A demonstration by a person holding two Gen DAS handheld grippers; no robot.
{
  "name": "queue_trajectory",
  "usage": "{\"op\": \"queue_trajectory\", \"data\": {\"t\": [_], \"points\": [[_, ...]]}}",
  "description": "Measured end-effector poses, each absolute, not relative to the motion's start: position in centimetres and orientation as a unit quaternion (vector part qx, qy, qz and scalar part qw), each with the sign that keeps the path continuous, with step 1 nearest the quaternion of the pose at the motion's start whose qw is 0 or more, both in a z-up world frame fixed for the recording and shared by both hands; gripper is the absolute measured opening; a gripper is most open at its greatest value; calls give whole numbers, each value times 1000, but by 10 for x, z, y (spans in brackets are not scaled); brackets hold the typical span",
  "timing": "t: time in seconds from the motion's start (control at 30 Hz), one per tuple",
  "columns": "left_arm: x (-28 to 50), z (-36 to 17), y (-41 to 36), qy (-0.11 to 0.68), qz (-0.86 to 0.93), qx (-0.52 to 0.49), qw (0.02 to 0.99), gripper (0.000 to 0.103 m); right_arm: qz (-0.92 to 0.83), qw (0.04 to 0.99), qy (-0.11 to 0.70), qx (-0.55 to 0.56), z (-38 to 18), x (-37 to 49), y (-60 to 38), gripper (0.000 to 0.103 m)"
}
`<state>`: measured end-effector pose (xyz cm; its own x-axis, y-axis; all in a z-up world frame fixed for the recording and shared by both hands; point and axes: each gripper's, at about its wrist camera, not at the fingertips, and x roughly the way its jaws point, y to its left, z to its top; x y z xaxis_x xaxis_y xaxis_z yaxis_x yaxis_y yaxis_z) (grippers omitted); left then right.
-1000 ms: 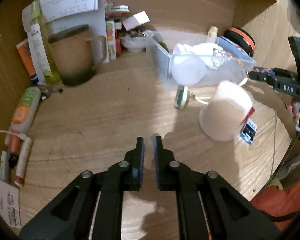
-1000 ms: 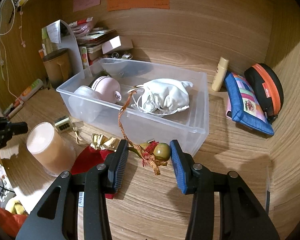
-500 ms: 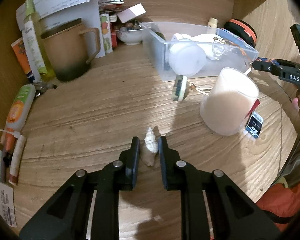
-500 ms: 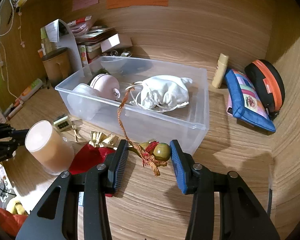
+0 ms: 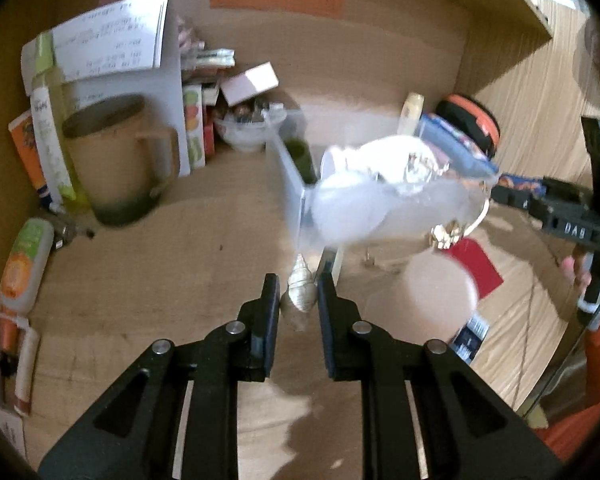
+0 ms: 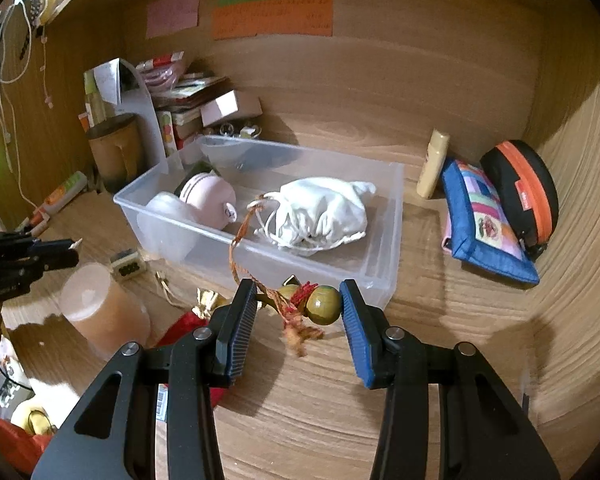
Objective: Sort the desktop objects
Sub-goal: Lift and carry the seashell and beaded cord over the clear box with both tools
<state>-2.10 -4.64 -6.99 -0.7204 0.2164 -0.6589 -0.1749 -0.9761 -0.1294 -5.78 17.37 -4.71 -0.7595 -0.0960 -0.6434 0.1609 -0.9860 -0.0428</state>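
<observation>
My left gripper (image 5: pixel 298 283) is shut on a pale spiral seashell (image 5: pixel 300 294), which hangs above the wooden desk just in front of the clear plastic box (image 5: pixel 296 196); this view is blurred. My right gripper (image 6: pixel 298 286) is shut on a green bead charm (image 6: pixel 322 306) with a red tassel, whose orange cord runs up over the front wall of the clear box (image 6: pixel 384 248). Inside the box lie a white drawstring bag (image 6: pixel 320 212) and a pink round thing (image 6: pixel 210 200). The left gripper's tip (image 6: pixel 60 256) shows at the left edge of the right wrist view.
A pale cup (image 6: pixel 100 308) and a red pouch (image 6: pixel 184 326) sit left of the charm. A brown mug (image 5: pixel 116 160), boxes and papers crowd the back left corner. Tubes (image 5: pixel 20 276) lie along the left edge. A blue pouch (image 6: pixel 484 216) and a black-orange case (image 6: pixel 524 196) stand at the right wall.
The left gripper shut on the seashell, lifted it off the desk and carried it towards the clear box. The right gripper kept still with the charm.
</observation>
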Motion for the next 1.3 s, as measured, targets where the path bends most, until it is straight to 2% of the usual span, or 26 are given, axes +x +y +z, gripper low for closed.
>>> {"op": "queue_trajectory", "data": {"t": [0.67,1.3], "points": [[-66,-26,-32,-50,937,-317,140,18,-942,85,65,317,-33,-82,174,39],[-109,-31,7,-34,919,-346,186,18,-932,110,67,339,-51,-117,179,39]]}}
